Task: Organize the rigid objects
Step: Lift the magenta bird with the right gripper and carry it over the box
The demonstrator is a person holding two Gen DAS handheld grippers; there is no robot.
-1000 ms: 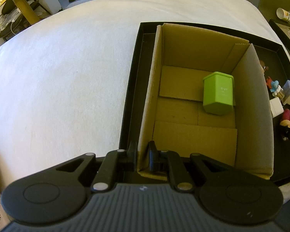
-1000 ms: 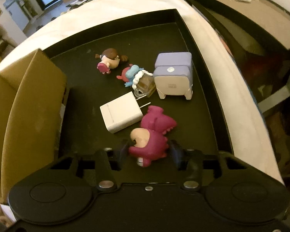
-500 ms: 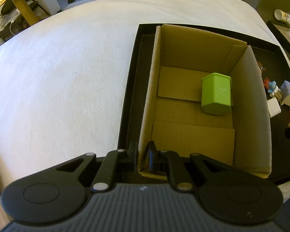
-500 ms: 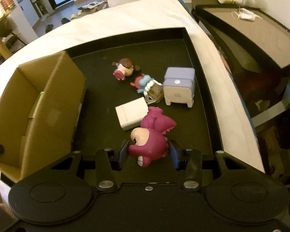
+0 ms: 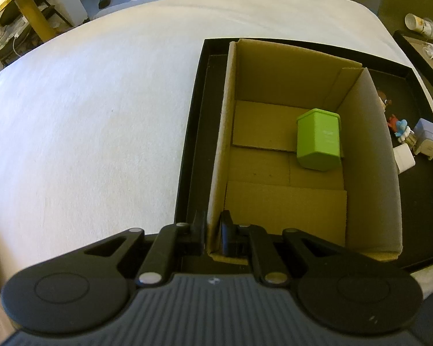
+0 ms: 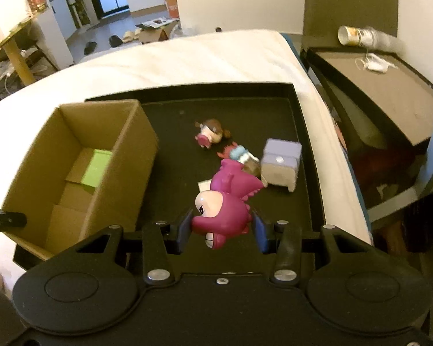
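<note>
My right gripper [image 6: 221, 229] is shut on a magenta dinosaur figure [image 6: 226, 201], held in the air above the black tray [image 6: 306, 132]. To its left stands an open cardboard box [image 6: 124, 167] with a green block [image 6: 96, 167] inside. My left gripper [image 5: 212, 235] is shut on the near left corner of the cardboard box's wall [image 5: 216, 190]; the green block [image 5: 319, 139] lies on the box floor at the far right. Its dark finger [image 6: 5, 219] shows at the left edge of the right wrist view.
On the tray's right half lie a brown-haired figure [image 6: 209, 134], a red-and-blue figure [image 6: 239, 155], a lilac cube [image 6: 280, 168] and a white block [image 5: 404, 160]. The tray rests on a white bed [image 5: 86, 121]. A dark side table [image 6: 384, 86] with a cup stands to the right.
My right gripper has risen with the magenta figure, lifting it off the tray and rolling a little; the box has come further into its view. The left gripper has kept still on the box.
</note>
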